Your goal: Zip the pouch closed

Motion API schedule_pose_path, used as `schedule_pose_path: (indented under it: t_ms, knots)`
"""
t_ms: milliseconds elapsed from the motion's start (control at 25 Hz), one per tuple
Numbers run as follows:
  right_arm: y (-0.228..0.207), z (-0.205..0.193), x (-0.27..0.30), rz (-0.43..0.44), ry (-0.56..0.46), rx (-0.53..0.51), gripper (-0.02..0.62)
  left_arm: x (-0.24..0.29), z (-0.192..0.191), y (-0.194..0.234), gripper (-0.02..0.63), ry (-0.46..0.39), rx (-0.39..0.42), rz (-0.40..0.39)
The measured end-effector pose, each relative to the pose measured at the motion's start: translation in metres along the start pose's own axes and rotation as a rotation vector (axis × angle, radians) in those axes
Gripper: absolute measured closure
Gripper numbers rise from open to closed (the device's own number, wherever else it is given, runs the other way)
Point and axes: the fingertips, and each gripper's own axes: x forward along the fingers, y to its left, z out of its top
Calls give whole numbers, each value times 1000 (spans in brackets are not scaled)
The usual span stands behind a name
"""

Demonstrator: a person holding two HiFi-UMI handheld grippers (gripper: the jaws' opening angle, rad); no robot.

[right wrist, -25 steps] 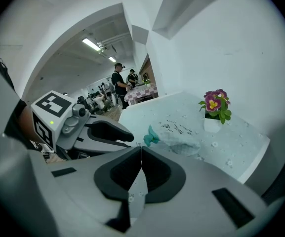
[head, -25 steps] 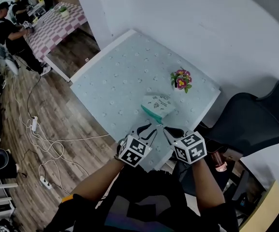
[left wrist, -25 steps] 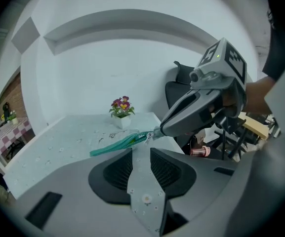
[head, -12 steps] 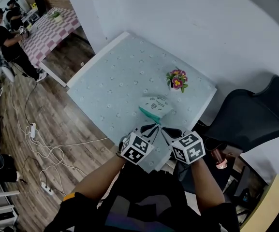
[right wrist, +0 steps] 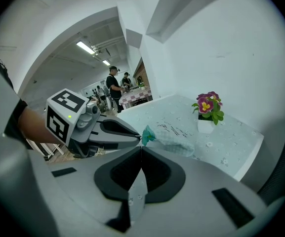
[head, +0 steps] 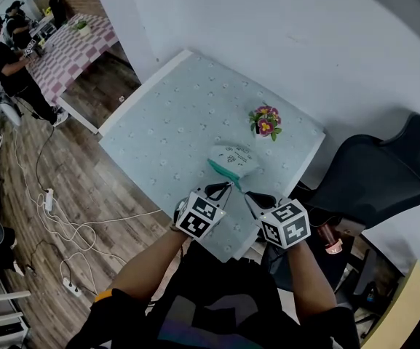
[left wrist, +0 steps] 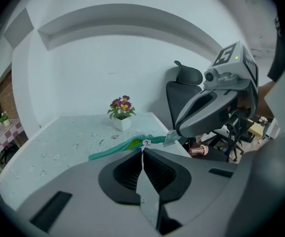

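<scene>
Pouch (head: 235, 158): in the head view it is at the near edge of the pale blue table (head: 166, 122), in front of a small flower pot (head: 266, 121). Its teal zipper edge faces the person and runs slantwise from the far left to the near right. The left gripper (head: 223, 188) and right gripper (head: 250, 195) both point at the near right end of that edge, close beside each other. From here I cannot tell whether the pouch rests on the table or is lifted slightly.

In the left gripper view, that gripper's jaws are pressed together. A small pale zipper pull (left wrist: 144, 143) sits right at their tip, so it looks pinched. The teal zipper (left wrist: 115, 149) stretches away from the jaws to the left, with a strip of yellow-green lining showing, so I judge it partly unzipped. The other gripper's tip clamps the pouch's end tab just right of the pull.

In the right gripper view, the jaws meet with the pouch's teal corner at their tip, apparently gripped. The pouch body lies ahead and to the right.

Closing probably needs the pull to travel along the zipper's long axis, away from the 2nd gripper, which anchors the end.
</scene>
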Motion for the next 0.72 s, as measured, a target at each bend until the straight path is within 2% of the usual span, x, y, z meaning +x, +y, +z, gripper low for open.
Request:
schedule_pose_path:
  t_ms: [120, 320, 520, 640, 720]
  knots:
    - [-2, 1, 1, -18, 1, -5, 577, 6, 0, 7, 592, 17, 7, 14]
    - [-14, -4, -9, -50, 11, 11, 577, 12, -19, 58, 595, 78, -109, 110]
    - [-24, -13, -14, -72, 23, 46, 577, 15, -32, 100, 594, 130, -110, 167]
    - [-24, -14, -10, -74, 29, 39, 577, 22, -27, 104, 594, 137, -78, 175]
    - [-26, -15, -7, -81, 32, 35, 576, 26, -29, 103, 594, 135, -105, 177]
